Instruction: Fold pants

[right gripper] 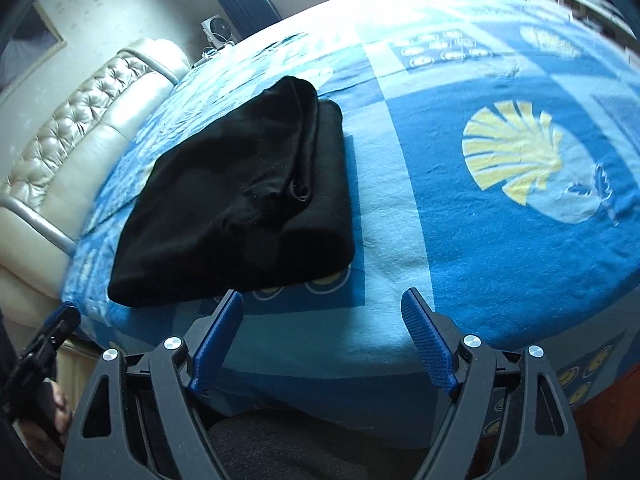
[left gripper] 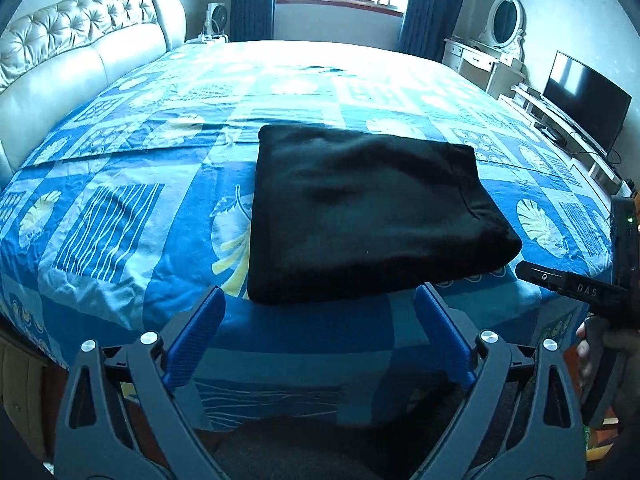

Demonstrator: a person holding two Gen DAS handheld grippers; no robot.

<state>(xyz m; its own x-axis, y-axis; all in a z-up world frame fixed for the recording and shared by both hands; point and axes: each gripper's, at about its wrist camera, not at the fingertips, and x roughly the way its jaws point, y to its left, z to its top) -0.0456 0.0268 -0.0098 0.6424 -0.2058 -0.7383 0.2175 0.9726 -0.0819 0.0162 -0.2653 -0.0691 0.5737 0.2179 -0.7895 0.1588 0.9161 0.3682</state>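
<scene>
A: Item one, pants (left gripper: pixel 360 216)?
B: Black, folded into a thick rectangle, lying mid-frame on the blue patterned bed (left gripper: pixel 120 208); in the right wrist view sitting left of centre.
A: Left gripper (left gripper: pixel 320 304)?
B: Blue fingers (left gripper: pixel 196 340) standing wide apart at bottom centre, gripping nothing, hovering just short of the pants' near edge.
A: Right gripper (right gripper: pixel 322 308)?
B: Fingers likewise spread, holding nothing, pants lying to upper left.

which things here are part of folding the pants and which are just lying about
Part of the job:
- folded black fabric pants
- blue patterned bedspread they lie on
- left gripper, open
- right gripper, open

Just lying about:
- black flat-screen TV
- white dresser with oval mirror
- small white fan
</scene>
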